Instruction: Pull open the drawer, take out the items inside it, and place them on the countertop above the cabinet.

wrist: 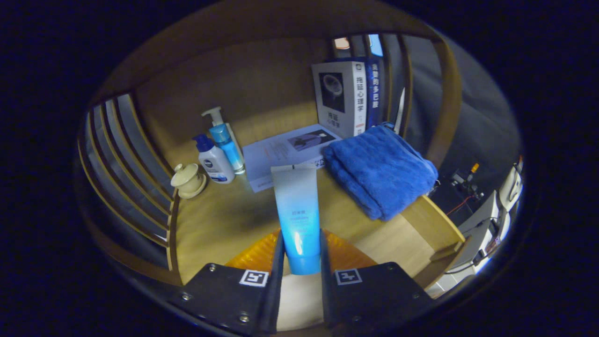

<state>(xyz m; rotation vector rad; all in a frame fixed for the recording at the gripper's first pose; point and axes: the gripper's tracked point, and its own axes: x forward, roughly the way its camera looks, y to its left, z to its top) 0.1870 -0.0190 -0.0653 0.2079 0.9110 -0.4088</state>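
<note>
Wood surface: pale wooden counter [220, 224] with slatted side rails and a solid back panel; all items below sit on it or are held above it.
Gripper view, claw: the claw [302, 255] is pinching a tube; both fingers [276, 262] press against its lower sides.
Held item: light blue squeeze tube [297, 210], cap end down between the fingers, flat crimped end pointing away toward the back panel. Whether the cap touches the counter cannot be told.
Towel: folded blue towel [381, 171] lies on the counter just beside the tube, on its right, reaching the counter's right edge.
Booklet: white printed booklet [285, 152] lies flat beyond the tube; the tube's far end overlaps it in the view.
Books: several books [344, 98] stand upright at the back panel behind the towel, spines and a pale cover facing forward.
Bottles: a clear blue pump bottle [226, 140] and a white bottle with a dark blue cap [213, 161] stand upright, touching or nearly so, left of the booklet.
Cup: a cream lidded cup on a saucer [188, 180] sits next to the left rail, near the white bottle.
Beyond the right edge: pale equipment with cables [486, 220], well apart from the counter, too small to identify.
</note>
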